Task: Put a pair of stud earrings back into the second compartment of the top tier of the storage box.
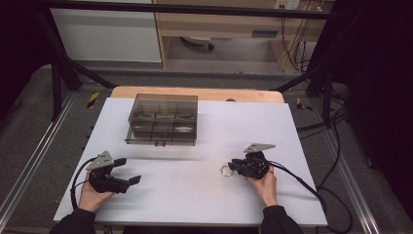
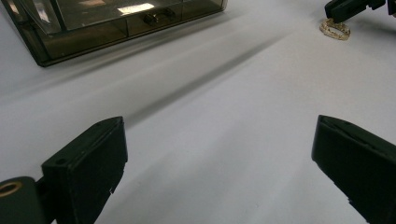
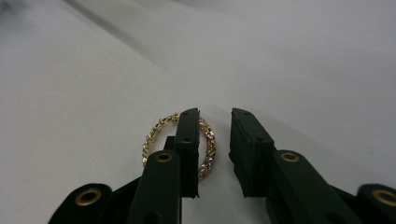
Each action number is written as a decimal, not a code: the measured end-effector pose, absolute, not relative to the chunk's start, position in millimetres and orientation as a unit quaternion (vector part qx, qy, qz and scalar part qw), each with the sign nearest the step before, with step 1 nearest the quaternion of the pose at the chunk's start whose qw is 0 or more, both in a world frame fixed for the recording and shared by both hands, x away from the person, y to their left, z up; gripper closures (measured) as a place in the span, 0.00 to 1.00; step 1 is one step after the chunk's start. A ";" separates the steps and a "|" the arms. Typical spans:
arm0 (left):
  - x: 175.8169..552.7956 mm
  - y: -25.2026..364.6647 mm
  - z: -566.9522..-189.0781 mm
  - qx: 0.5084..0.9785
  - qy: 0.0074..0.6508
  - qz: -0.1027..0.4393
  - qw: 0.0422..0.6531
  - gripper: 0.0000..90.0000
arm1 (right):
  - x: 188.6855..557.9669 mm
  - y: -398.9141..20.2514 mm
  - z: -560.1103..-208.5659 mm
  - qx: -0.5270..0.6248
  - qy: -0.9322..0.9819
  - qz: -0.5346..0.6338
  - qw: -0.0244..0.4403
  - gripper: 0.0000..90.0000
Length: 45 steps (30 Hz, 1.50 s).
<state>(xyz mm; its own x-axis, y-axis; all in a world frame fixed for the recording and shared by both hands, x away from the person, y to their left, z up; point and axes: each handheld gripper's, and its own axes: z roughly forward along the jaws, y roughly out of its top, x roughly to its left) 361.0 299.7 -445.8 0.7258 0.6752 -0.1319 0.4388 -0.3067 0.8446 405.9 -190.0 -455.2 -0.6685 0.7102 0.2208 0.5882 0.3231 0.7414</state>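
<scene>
The right gripper [image 3: 215,116], jaws narrowly parted, has one jaw lying over the gold chain bracelet [image 3: 208,148], not pinching it; the left gripper [image 2: 219,149] gapes wide over the white table [image 2: 224,93].

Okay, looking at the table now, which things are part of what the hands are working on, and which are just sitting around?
In the job:
- gold ring, lying on the white table
- right hand-held gripper, one jaw over the ring's band, a gap still showing between the jaws

Just lying about:
- smoky clear compartment box, at the far side
- left hand-held gripper, jaws wide, nothing between them
</scene>
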 end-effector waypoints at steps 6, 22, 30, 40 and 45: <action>360.9 300.0 -445.6 0.798 0.349 0.124 0.475 0.04 | 406.1 -189.5 -456.3 0.401 0.811 0.420 0.064 0.88; 360.9 300.3 -445.5 0.798 0.350 0.126 0.474 0.04 | 405.9 -189.4 -456.2 0.406 0.810 0.418 0.060 0.95; 360.7 300.4 -445.3 0.798 0.350 0.126 0.474 0.04 | 402.7 -192.5 -448.0 0.409 0.803 0.430 0.060 0.95; 361.0 300.2 -445.4 0.797 0.353 0.128 0.473 0.04 | 395.9 -188.1 -432.0 0.399 0.801 0.442 0.068 0.95; 360.7 300.1 -445.2 0.798 0.352 0.130 0.471 0.04 | 393.4 -180.7 -423.1 0.391 0.800 0.450 0.072 0.95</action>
